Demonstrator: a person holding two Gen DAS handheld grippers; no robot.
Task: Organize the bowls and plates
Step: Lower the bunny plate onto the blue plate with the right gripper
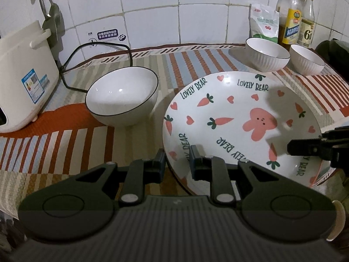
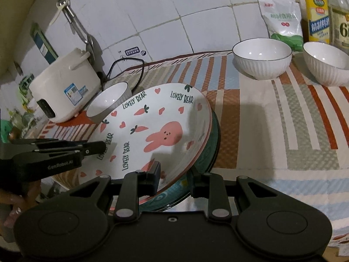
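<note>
Left wrist view: a striped mat (image 1: 135,65) in rust, blue and beige covers the counter, backed by a white tiled wall (image 1: 152,4). A white rice cooker (image 1: 24,78) stands at the left, cut off by the frame, its black cord (image 1: 72,65) looping behind a tilted white bowl (image 1: 122,96). The rabbit-and-carrot plate (image 1: 231,120) lies right of that bowl. The left gripper (image 1: 177,161) is narrowed onto the plate's near-left rim, 1 finger outside and 1 over the plate. At the far right stand 2 ribbed bowls (image 1: 267,54), a white pouch (image 1: 264,23) and 2 bottles (image 1: 291,15). The right gripper (image 1: 309,148) enters from the right edge; its tip is hard to read here.

Right wrist view: the same mat (image 2: 272,131), wall (image 2: 196,17) and cooker (image 2: 63,87) show. The right gripper (image 2: 176,180) is clamped on the plate (image 2: 152,120) edge, together with a teal plate (image 2: 209,150) stacked beneath, mostly hidden. The left gripper (image 2: 96,147) reaches in from the left. The tilted bowl (image 2: 109,100) is partly hidden behind the plate.
</note>
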